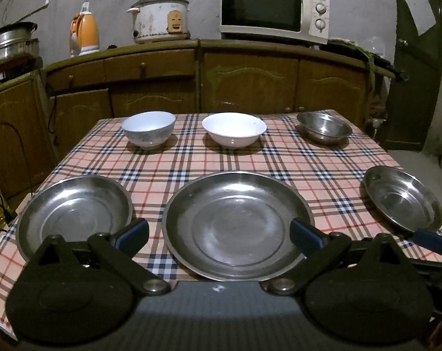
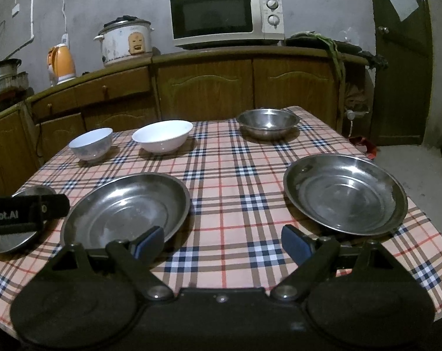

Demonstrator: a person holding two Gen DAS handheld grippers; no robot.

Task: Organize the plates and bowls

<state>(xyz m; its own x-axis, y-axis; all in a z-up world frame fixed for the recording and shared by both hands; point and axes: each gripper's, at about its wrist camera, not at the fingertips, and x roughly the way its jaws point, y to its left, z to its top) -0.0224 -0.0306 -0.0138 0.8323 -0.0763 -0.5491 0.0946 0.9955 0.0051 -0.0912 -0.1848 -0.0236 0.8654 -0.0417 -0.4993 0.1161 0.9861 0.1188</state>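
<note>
Three steel plates lie in the front row on the plaid tablecloth: a left plate (image 1: 74, 213), a large middle plate (image 1: 235, 225) (image 2: 127, 207) and a right plate (image 1: 402, 201) (image 2: 343, 193). Behind them stand a bluish-white bowl (image 1: 148, 128) (image 2: 91, 143), a white bowl (image 1: 234, 130) (image 2: 162, 136) and a steel bowl (image 1: 323, 128) (image 2: 267, 122). My left gripper (image 1: 218, 234) is open over the near rim of the middle plate and holds nothing. My right gripper (image 2: 222, 241) is open over bare cloth between the middle and right plates. The left gripper's body (image 2: 25, 213) hides part of the left plate (image 2: 10, 239).
Wooden cabinets (image 1: 250, 82) run behind the table, carrying a microwave (image 1: 273, 8), a rice cooker (image 1: 159, 17), an orange kettle (image 1: 85, 33) and a steel pot (image 1: 10, 44). A dark door (image 2: 402, 58) stands at the right. The table's right edge (image 2: 425, 207) drops to the floor.
</note>
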